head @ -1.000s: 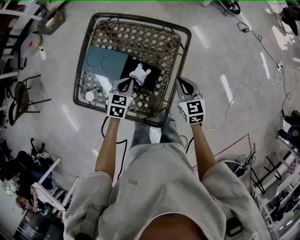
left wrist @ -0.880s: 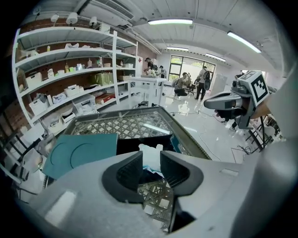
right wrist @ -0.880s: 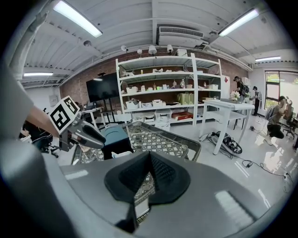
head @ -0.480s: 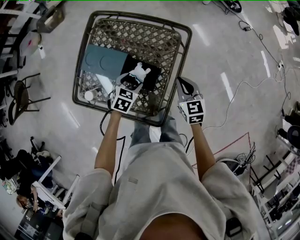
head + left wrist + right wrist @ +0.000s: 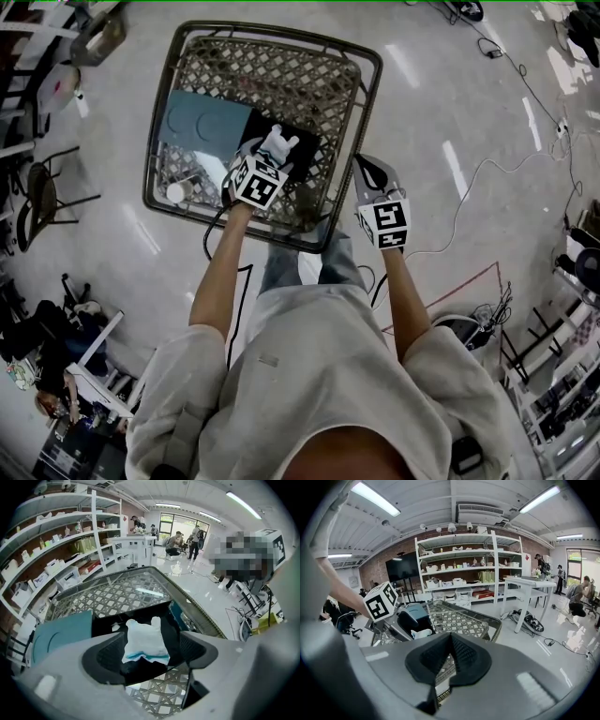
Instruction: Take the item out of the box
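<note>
Left gripper [image 5: 265, 161] is down in the wire basket [image 5: 370, 94], jaws opening wide on either side of the white item [image 5: 143, 639], and the pads are not pressing it. The item lies on the black box [image 5: 108, 620], beside the teal box [image 5: 202, 122]. Right gripper [image 5: 449, 660] hangs just outside the basket's rim, jaws closed together with nothing between them.

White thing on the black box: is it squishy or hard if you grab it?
Probably squishy and floppy: the white thing has wrinkled, uneven edges, like cloth or a thin bag. It is likely light, since it looks small beside the black box under it. It shouldn't roll, as no round part shows.
</note>
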A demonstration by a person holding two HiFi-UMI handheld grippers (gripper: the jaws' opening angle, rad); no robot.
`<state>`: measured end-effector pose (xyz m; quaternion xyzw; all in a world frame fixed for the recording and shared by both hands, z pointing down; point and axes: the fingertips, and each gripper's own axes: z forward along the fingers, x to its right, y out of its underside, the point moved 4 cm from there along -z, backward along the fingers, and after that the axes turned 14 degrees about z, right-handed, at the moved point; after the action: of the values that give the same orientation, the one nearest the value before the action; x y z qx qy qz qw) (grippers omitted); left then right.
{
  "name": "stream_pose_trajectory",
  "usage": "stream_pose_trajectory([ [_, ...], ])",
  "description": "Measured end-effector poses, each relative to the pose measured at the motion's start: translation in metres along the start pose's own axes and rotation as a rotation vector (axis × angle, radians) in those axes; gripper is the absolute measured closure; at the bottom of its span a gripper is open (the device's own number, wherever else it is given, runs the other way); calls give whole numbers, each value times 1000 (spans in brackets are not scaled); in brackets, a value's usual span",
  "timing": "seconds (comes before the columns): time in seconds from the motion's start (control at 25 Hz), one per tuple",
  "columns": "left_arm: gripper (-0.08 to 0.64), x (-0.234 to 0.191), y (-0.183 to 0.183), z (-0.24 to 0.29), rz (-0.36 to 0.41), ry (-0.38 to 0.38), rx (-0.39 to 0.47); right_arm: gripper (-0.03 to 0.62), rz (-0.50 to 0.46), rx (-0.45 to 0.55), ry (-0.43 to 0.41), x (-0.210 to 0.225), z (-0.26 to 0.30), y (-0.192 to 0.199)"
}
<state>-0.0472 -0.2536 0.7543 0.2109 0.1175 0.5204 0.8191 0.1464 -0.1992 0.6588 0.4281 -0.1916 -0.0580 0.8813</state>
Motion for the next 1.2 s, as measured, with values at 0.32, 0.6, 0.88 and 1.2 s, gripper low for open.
stream_pose_trajectory([
  [0.32,189,-10,5,28,-2,-5,-78,592,11,-2,-12,-1,-3,2],
  [0.6,189,-10,9,48,-12,44,-129,592,19,-6,-20,1,-2,2],
  [0.88,200,-9,7,56,-18,67,-150,592,17,-11,-24,2,-1,1],
  [1.2,275,-6,8,51,-8,70,-146,592,12,-6,-30,0,-1,0],
])
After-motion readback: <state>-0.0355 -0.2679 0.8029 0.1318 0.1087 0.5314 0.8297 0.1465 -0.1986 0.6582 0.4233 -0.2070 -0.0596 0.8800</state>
